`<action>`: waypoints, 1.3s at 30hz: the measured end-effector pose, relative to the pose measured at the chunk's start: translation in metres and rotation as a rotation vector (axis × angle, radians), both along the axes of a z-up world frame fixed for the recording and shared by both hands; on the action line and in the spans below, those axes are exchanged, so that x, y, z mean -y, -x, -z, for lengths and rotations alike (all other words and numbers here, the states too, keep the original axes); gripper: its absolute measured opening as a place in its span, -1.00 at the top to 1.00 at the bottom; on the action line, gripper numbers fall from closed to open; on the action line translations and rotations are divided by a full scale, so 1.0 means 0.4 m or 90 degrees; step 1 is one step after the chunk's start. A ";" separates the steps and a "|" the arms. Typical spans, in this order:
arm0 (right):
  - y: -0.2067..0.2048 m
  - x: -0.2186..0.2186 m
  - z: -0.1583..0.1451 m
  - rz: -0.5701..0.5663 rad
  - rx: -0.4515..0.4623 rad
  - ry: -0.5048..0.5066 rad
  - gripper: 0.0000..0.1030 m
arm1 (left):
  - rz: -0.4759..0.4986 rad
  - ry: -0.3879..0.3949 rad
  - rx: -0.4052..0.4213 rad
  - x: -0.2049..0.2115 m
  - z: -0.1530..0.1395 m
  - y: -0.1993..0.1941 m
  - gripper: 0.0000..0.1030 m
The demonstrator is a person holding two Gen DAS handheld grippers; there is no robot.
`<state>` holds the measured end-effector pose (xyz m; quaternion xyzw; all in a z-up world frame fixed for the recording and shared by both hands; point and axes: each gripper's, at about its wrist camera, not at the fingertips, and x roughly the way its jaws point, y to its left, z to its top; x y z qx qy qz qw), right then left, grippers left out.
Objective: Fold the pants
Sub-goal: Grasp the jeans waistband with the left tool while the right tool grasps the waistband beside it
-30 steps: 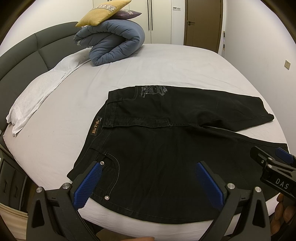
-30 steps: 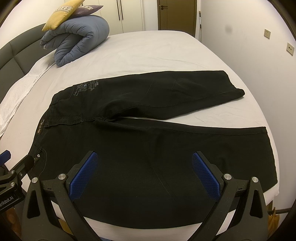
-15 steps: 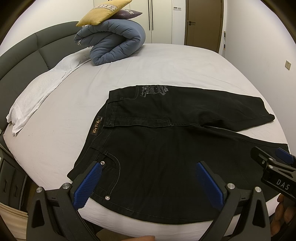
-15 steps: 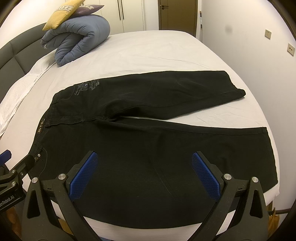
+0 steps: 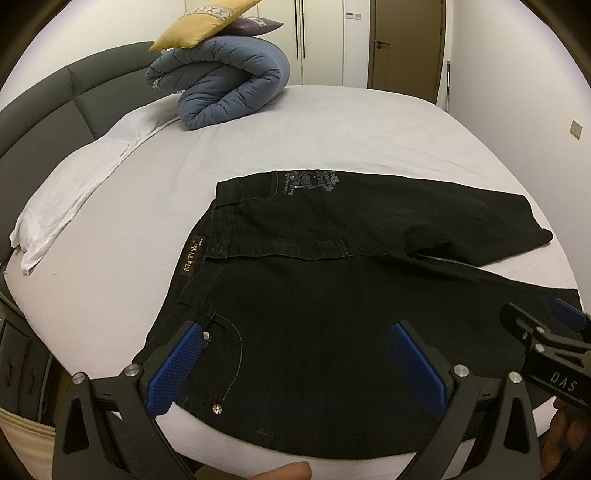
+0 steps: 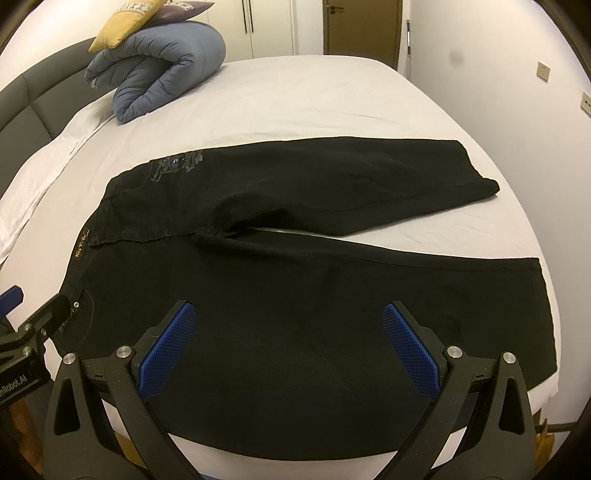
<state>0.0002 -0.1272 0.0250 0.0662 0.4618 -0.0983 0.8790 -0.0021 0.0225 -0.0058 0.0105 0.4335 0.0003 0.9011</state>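
Black denim pants (image 5: pixel 332 295) are lying spread flat on the white-sheeted bed (image 5: pixel 295 140), waistband pointing toward the dark padded headboard (image 5: pixel 55 107), both legs fanning out toward the opposite edge. Left tongs (image 5: pixel 295 362) are hovering with their blue-padded jaws spread wide over the near hip pocket, gripping nothing. Right tongs (image 6: pixel 291 347) are hanging likewise wide apart above the nearer leg, also empty. Rolled grey-blue duvet (image 6: pixel 159 70) is sitting at the far end of the bed, carrying a yellow cushion (image 6: pixel 125 22).
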 end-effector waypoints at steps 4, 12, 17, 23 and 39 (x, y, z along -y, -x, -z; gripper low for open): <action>-0.039 0.004 0.008 -0.023 -0.007 -0.002 -1.00 | 0.025 0.030 -0.015 -0.026 -0.002 -0.044 -1.00; -0.190 0.051 -0.018 -0.122 0.019 -0.053 -1.00 | 0.086 0.020 0.025 -0.086 -0.023 -0.197 -1.00; -0.347 0.107 -0.049 -0.180 0.039 -0.089 -1.00 | 0.080 -0.010 -0.010 -0.140 -0.004 -0.374 -1.00; -0.549 0.140 -0.061 -0.290 0.059 -0.061 -0.98 | 0.140 -0.076 -0.035 -0.172 0.038 -0.606 -1.00; -0.817 0.176 0.036 -0.509 -0.014 -0.059 -0.39 | 0.341 -0.116 -0.306 -0.171 0.303 -1.021 -0.99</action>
